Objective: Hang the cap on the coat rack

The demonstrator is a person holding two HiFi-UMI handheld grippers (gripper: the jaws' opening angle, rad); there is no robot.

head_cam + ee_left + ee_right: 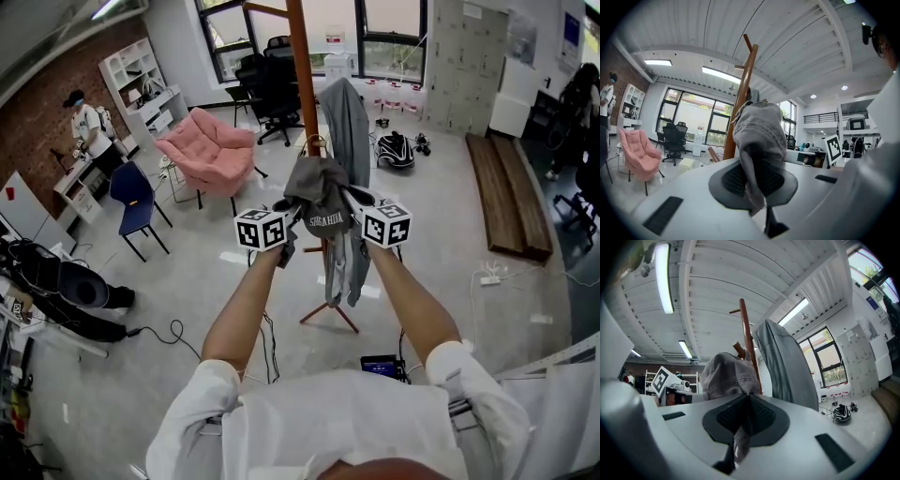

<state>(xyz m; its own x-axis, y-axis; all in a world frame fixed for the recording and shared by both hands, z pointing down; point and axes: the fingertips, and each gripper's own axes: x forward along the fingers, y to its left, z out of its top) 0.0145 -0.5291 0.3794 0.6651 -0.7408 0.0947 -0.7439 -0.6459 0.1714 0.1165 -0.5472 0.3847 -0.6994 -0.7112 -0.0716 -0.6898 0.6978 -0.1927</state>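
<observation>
Left gripper (284, 217) and right gripper (362, 208) each pinch the cap (317, 199), frame center; hold it spread, lift over a coat rack (302, 66) peg.

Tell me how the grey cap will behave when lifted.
Probably floppy: the grey fabric cap sags crumpled between the left tongs and right tongs, both shut on its cloth. Likely light: thin pinched folds alone carry it.
</observation>
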